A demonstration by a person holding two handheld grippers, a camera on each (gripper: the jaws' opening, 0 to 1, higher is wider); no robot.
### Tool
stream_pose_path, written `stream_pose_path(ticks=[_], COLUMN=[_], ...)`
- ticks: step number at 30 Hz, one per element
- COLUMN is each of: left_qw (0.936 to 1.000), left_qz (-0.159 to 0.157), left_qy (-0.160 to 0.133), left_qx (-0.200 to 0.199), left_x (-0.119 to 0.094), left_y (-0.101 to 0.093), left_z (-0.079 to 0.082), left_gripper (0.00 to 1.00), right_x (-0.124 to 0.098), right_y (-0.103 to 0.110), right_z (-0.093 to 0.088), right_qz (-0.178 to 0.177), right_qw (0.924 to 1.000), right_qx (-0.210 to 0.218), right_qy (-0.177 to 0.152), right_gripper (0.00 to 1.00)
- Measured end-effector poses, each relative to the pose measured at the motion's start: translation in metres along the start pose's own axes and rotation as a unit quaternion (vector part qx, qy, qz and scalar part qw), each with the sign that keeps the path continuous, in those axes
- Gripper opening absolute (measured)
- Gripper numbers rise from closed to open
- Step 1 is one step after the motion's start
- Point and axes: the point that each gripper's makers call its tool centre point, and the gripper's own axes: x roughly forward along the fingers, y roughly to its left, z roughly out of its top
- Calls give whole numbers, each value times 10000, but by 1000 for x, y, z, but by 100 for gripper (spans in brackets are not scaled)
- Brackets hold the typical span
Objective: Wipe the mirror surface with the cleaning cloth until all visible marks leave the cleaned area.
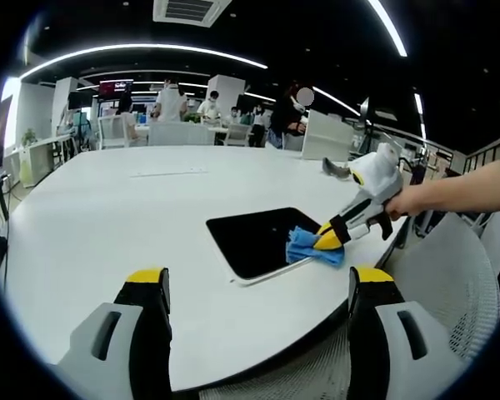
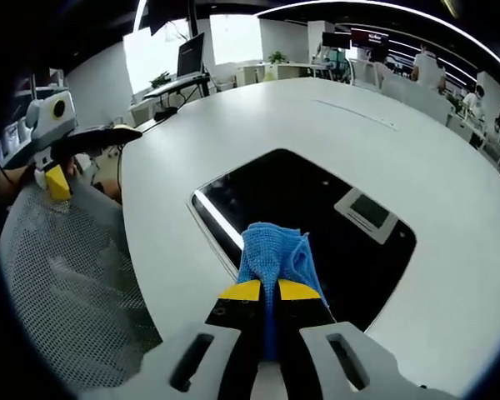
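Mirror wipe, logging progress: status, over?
Right gripper shut on blue cloth, pressed on mirror. Left gripper open, off the table. Nothing blocking.

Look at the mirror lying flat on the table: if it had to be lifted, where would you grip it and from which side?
Probably the mirror's near rim, from the table edge side. It lies flat, so only its thin rim offers a pinch, and that rim sits nearest the edge. The free left gripper, jaws open, already faces it. The right gripper holds the cloth on the glass.
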Motion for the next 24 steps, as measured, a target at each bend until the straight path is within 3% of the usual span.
stream_pose_path(ticks=[19, 24], left_qw=[10000, 9999], left_qz=[-12, -74], left_qy=[-7, -119], left_qx=[3, 20], left_x=[1, 0], left_y=[1, -2], left_z=[0, 3], left_gripper=[87, 86], right_x=[-23, -25], right_y=[-25, -26], right_z=[-24, -26], right_qz=[-233, -281], right_qw=[9989, 9985], right_qx=[393, 464], right_qy=[-44, -101], right_gripper=[0, 0])
